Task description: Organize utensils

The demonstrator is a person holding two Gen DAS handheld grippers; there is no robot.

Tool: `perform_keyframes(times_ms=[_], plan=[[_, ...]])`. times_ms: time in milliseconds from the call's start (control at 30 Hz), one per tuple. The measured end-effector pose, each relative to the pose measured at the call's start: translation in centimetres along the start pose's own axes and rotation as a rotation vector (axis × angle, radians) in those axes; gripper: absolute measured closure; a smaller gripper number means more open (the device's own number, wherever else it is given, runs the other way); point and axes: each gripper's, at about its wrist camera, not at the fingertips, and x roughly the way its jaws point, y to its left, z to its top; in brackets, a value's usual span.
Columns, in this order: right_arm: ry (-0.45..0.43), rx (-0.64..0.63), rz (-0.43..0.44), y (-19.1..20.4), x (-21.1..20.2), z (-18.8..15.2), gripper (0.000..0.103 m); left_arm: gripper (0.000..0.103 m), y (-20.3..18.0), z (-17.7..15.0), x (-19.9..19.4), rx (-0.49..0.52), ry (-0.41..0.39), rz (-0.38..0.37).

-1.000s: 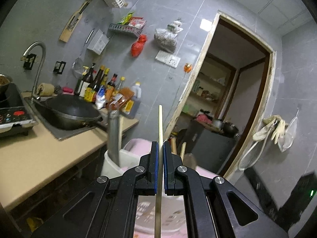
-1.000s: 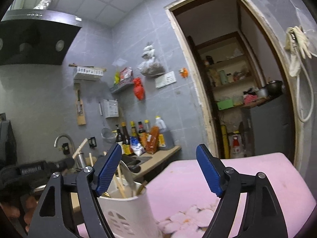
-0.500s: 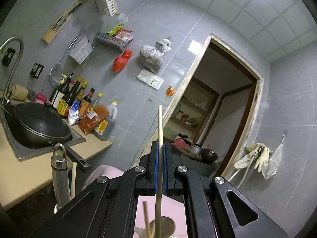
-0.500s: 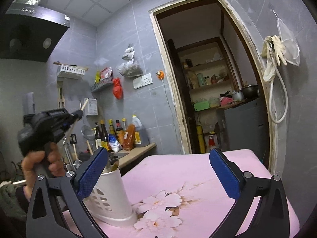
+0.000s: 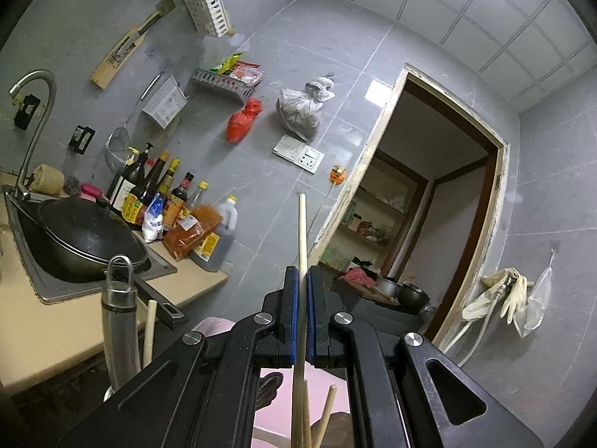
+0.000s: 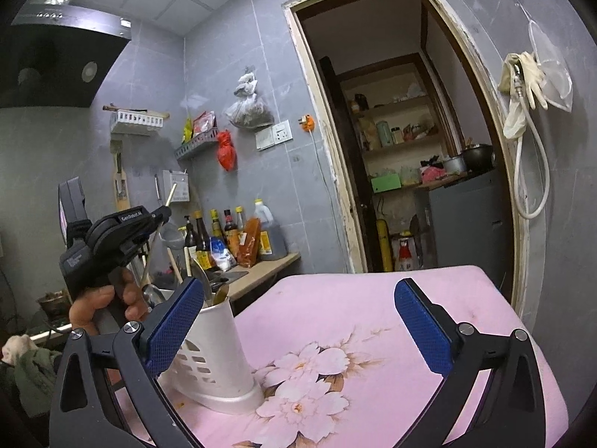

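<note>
My left gripper (image 5: 303, 280) is shut on a pale wooden chopstick (image 5: 302, 231) that stands upright through the jaws. In the right wrist view the left gripper (image 6: 164, 213) is held by a hand above a white slotted utensil holder (image 6: 212, 354) on the pink flowered table (image 6: 373, 317). The chopstick (image 6: 169, 194) slants down toward the holder. Spoons and wooden handles (image 6: 201, 280) stand in the holder. A steel handle (image 5: 119, 321) and wooden sticks (image 5: 324, 410) show below in the left wrist view. My right gripper (image 6: 298, 321) is open and empty above the table.
A kitchen counter (image 5: 44, 328) holds a sink with a black wok (image 5: 86, 242) and sauce bottles (image 5: 168, 201). A doorway (image 6: 410, 149) opens to a storage room. A hose and gloves (image 6: 522, 86) hang on the right wall.
The left gripper with the chopstick has risen and stayed above the holder. The right gripper has backed off to the right, so more of the table and the holder shows.
</note>
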Motion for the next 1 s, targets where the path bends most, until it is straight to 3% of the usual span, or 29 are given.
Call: perform_keyframes(times_ms=[267,467,600,667,833,1000], plan=[[0.012,-0.005,0.020,0.5,0.0,0.0,0.000,0.098,0.0,-0.5,-0.7,0.037,0.002,0.036],[0.013,-0.015,0.028,0.7,0.1,0.1,0.000,0.095,-0.9,-1.5,-2.3,0.105,0.084,0.030],[0.000,-0.021,-0.007,1.0,-0.3,0.6,0.000,0.070,-1.4,-2.3,-4.8,0.099,0.153,0.025],[-0.005,-0.022,-0.039,1.1,-0.7,1.0,0.000,0.063,-1.7,-2.6,-6.7,0.102,0.175,0.025],[0.040,-0.054,-0.130,1.7,-3.4,1.3,0.000,0.033,-2.9,-3.4,-11.3,0.154,0.236,0.025],[0.075,-0.062,-0.200,2.5,-6.9,1.0,0.000,0.019,-3.3,-5.3,-14.1,0.171,0.371,-0.002]])
